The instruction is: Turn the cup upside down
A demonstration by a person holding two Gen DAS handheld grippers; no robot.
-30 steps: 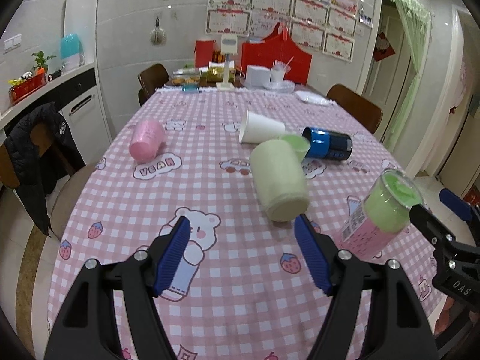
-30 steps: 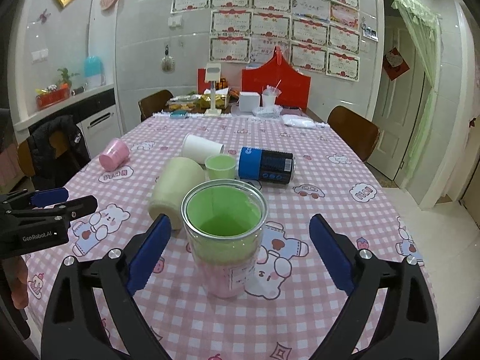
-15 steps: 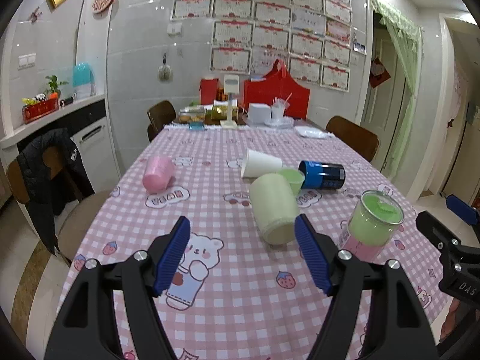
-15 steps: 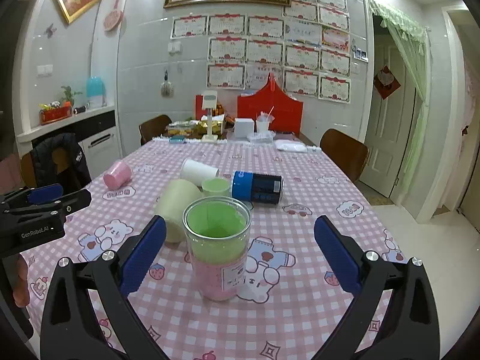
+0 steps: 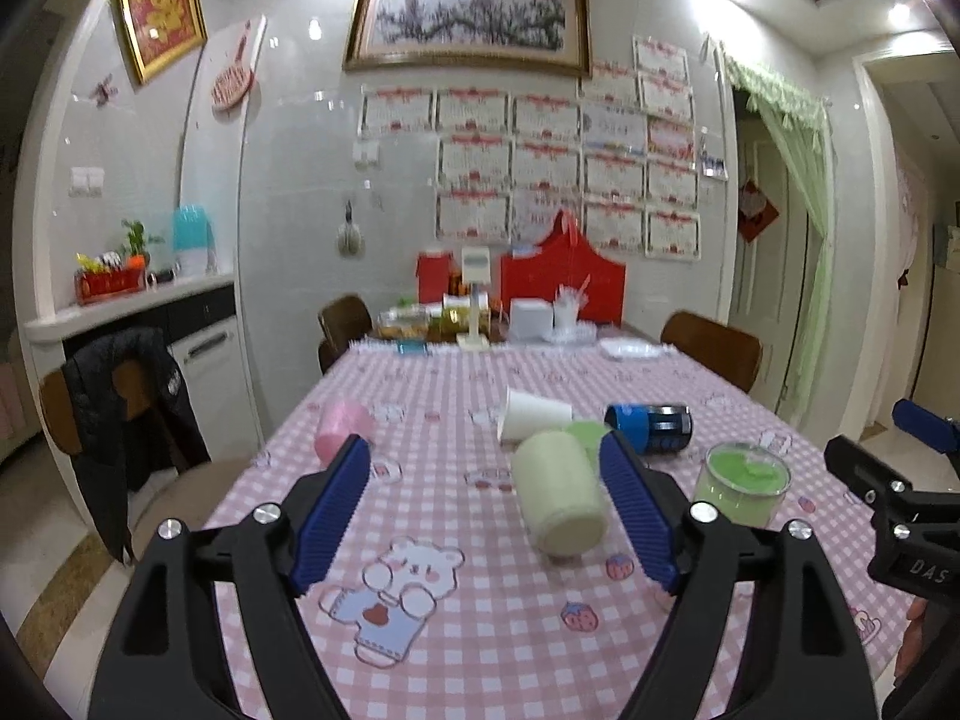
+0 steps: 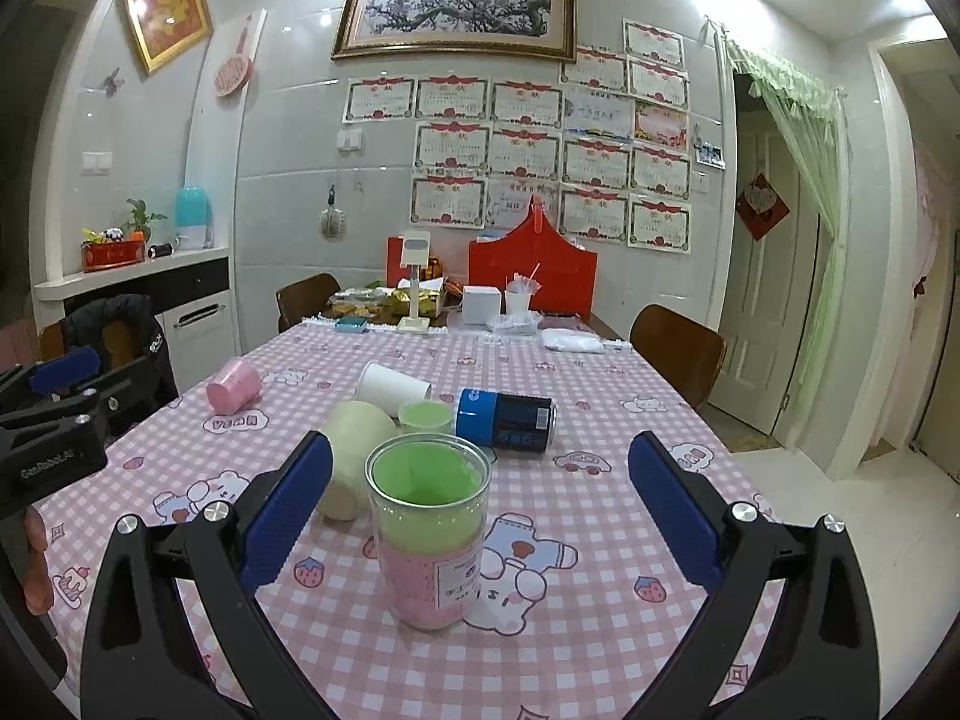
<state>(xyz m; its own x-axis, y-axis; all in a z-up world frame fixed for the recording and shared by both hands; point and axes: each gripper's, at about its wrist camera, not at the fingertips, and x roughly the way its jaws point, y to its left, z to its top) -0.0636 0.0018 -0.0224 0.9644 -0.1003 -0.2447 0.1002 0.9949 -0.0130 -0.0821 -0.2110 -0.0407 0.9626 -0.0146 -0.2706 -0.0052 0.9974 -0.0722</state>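
Pink checked cloth covers the surface (image 6: 600,630) where I hold both grippers wide apart and empty.

My right gripper (image 6: 480,516) gapes around nothing, with the clear cup (image 6: 429,534), green-lined over pink, standing upright on the cloth just ahead between its fingers. My left gripper (image 5: 483,516) is spread too, gripping nothing; beyond it a cream cup (image 5: 561,501) lies on its side, then a white paper cup (image 5: 531,414), a blue can (image 5: 651,427) and a pink cup (image 5: 342,431), all tipped over.

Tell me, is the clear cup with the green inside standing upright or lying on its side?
Upright. The clear cup stands on its base on the tablecloth, its open mouth facing up, between the right gripper's open fingers.
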